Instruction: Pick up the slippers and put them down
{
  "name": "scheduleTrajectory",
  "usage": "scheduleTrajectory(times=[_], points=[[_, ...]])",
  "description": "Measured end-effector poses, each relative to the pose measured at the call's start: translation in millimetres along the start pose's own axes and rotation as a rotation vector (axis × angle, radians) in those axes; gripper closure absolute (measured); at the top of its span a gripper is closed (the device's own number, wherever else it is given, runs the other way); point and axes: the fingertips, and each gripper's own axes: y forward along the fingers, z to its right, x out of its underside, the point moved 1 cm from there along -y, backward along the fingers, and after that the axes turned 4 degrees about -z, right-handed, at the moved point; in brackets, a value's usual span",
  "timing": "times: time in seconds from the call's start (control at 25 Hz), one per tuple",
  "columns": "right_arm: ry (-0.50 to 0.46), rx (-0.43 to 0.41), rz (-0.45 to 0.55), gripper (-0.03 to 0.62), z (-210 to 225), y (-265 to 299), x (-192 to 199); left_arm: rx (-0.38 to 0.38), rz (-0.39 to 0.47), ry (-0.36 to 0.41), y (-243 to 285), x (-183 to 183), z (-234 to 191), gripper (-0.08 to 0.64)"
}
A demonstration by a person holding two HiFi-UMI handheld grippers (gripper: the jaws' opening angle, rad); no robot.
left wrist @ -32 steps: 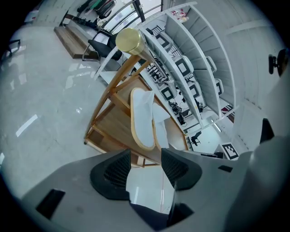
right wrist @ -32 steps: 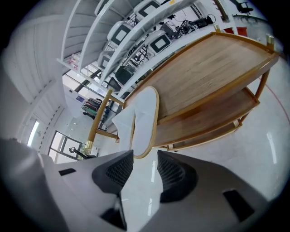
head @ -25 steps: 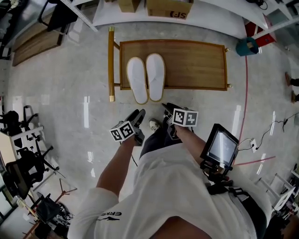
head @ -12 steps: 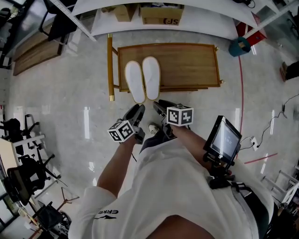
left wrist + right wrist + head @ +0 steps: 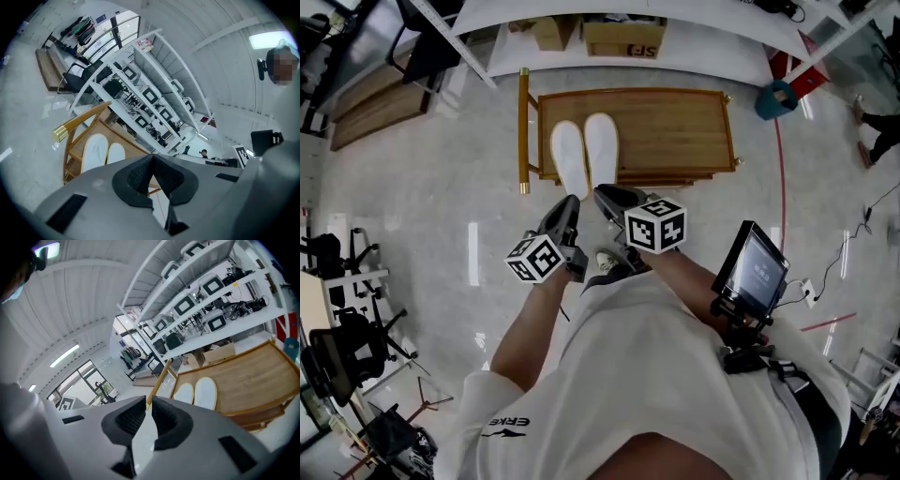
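Step in hand, as I judge it: the reach for the slippers (image 5: 584, 155), not yet begun in earnest. The left gripper (image 5: 567, 208) has just been closing and its jaws now meet with nothing between them. The right gripper (image 5: 605, 195) has also been closing and keeps only a narrow gap, also empty. To do this well, both sets of jaws must reopen wide before descending. Take one slipper per gripper and pinch the near heel edge, since the soles are flat and soft and may fold. The pair lies side by side, touching, at the left end of the wooden bench (image 5: 675, 131). It sits ahead of and below both grippers, clear of the jaws.
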Motion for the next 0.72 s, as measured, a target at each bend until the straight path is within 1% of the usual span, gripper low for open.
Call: scheduleTrajectory(times=[0.16, 0.4, 0.72], points=[[-0.075, -0.025, 0.037, 0.574, -12.4, -21.9, -17.4, 0.015, 0.024, 0.070, 3.5, -9.6, 30.6, 0.555], [-0.127, -0.049, 0.064, 0.586, -11.6, -64.7, -25.9, 0.028, 0.065, 0.149, 11.0, -6.7, 79.7, 0.555], [-0.197, -0.065, 0.091, 0.586, -11.3, -137.9, -27.6, 0.027, 0.085, 0.164, 17.4, 24.8, 141.8, 0.555]])
